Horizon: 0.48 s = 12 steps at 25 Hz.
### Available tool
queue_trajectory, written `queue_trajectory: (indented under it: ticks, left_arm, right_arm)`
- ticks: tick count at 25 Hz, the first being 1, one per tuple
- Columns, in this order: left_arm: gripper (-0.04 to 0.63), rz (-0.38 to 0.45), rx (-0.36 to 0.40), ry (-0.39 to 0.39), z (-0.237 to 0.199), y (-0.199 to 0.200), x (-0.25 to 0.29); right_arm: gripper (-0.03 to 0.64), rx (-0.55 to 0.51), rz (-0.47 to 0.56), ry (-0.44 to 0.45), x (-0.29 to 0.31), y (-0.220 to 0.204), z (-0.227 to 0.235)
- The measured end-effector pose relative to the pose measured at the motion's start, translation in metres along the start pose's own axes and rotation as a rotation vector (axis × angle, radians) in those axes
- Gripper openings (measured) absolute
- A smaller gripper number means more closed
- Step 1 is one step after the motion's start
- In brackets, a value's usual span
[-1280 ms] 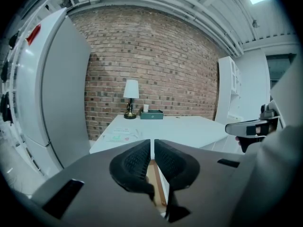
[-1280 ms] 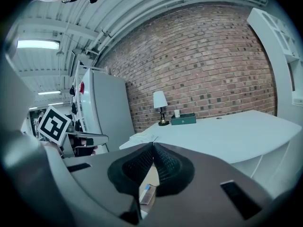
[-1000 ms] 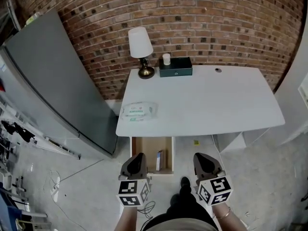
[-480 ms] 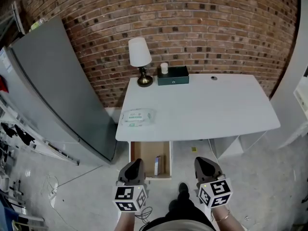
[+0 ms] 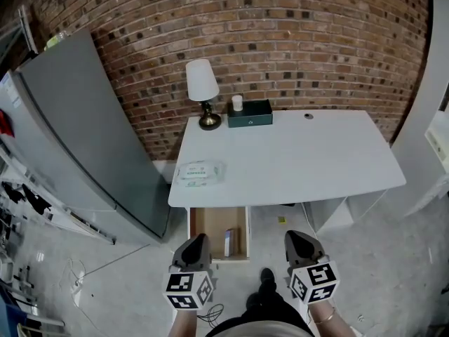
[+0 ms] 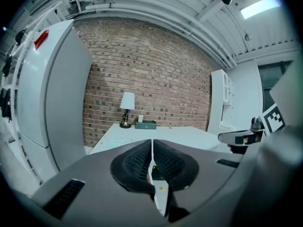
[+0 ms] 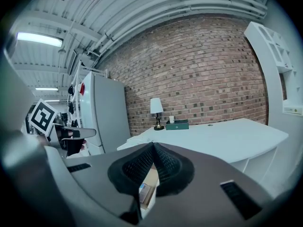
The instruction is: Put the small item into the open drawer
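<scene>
An open wooden drawer (image 5: 210, 225) sticks out under the left front of the white desk (image 5: 309, 160); a small boxy item (image 5: 229, 242) stands inside it. On the desk lie a flat wipes packet (image 5: 198, 173) at the front left and a small white cup (image 5: 238, 102) beside a dark green box (image 5: 251, 114) at the back. My left gripper (image 5: 194, 243) hovers over the drawer's near left corner, shut and empty; in the left gripper view its pads (image 6: 142, 161) touch. My right gripper (image 5: 298, 239) hangs to the right of the drawer, shut with nothing between its pads (image 7: 165, 167).
A table lamp (image 5: 202, 90) stands at the desk's back left against the brick wall. A tall grey fridge (image 5: 77, 132) flanks the desk on the left, white shelving (image 5: 435, 118) on the right. The person's shoe (image 5: 267, 275) is on the floor by the drawer.
The view has pulled back a little from the desk, so the drawer and desk sit higher in the frame. Both grippers stay shut and low in front of the drawer.
</scene>
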<state>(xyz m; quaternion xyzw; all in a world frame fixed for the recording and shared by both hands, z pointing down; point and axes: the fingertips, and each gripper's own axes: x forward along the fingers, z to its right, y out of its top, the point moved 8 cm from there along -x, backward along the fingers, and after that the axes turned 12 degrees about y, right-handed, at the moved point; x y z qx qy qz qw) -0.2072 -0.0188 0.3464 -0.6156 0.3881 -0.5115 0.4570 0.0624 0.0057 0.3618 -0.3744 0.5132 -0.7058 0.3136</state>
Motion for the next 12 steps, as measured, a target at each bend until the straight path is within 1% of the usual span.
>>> queue_trajectory:
  ticks: [7,12]
  left_arm:
    - [0.029,-0.002,-0.001,-0.006,-0.0006,-0.0039,-0.0064]
    - [0.029,0.002,-0.016,-0.018,-0.0033,-0.0029,-0.0085]
  right_arm:
    - [0.005,-0.006,0.000,-0.011,-0.0076,-0.0031,-0.0042]
    - [0.005,-0.010,0.000,-0.022,-0.0086,-0.0026,-0.0069]
